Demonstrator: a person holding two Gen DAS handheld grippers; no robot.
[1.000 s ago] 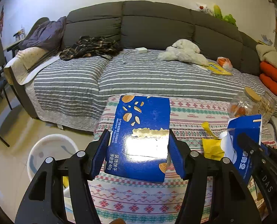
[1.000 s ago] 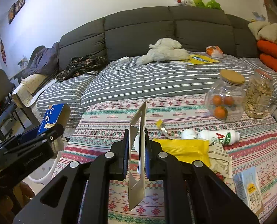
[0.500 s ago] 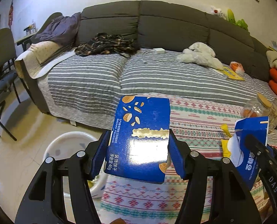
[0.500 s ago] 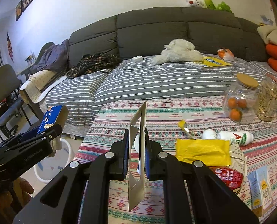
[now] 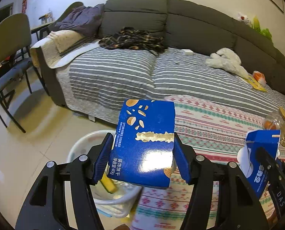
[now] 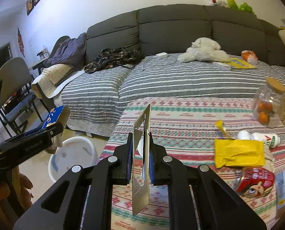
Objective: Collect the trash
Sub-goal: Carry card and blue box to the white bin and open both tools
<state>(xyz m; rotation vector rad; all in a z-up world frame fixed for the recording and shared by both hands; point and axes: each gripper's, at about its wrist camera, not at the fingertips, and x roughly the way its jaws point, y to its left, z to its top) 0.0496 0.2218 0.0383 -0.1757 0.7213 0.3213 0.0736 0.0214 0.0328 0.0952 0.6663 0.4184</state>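
Cardboard fills both grips. The left tongs point(image 5: 142, 160) clamp a glossy blue biscuit box point(image 5: 144, 143) by its two side walls; its face shows printed biscuits and a torn strip where paper has ripped away. It hangs above the near rim of a white plastic bin point(image 5: 81, 145) that stands on the pale tiled floor point(image 5: 27, 143), just beside the corner of the bench point(image 5: 209, 122). Something yellow lies inside the bin, partly hidden by the tongs, so what it is stays uncertain.

The right tongs point(image 6: 140, 160) are shut tight on a flattened carton point(image 6: 142, 153), seen edge-on in their own camera as a thin grey card blade; the left camera shows its blue printed side with white lettering.

Over the bench lies a woven cloth with red, green and pink patterned bands. On it sit a crinkled yellow wrapper point(image 6: 239, 153), a white bottle point(image 6: 265, 138) on its side, a red printed packet point(image 6: 257, 180) and a clear round jar point(image 6: 267, 105) with a cork lid holding oranges.

Behind runs a long grey sofa point(image 6: 180, 25) with padded back cushions, its seat under a grey-and-white striped quilted cover. A fluffy white toy point(image 6: 203, 50), a dark plaid garment point(image 6: 113, 57) and a yellow booklet point(image 6: 240, 63) rest on it. An olive chair point(image 5: 10, 38) stands to the left.
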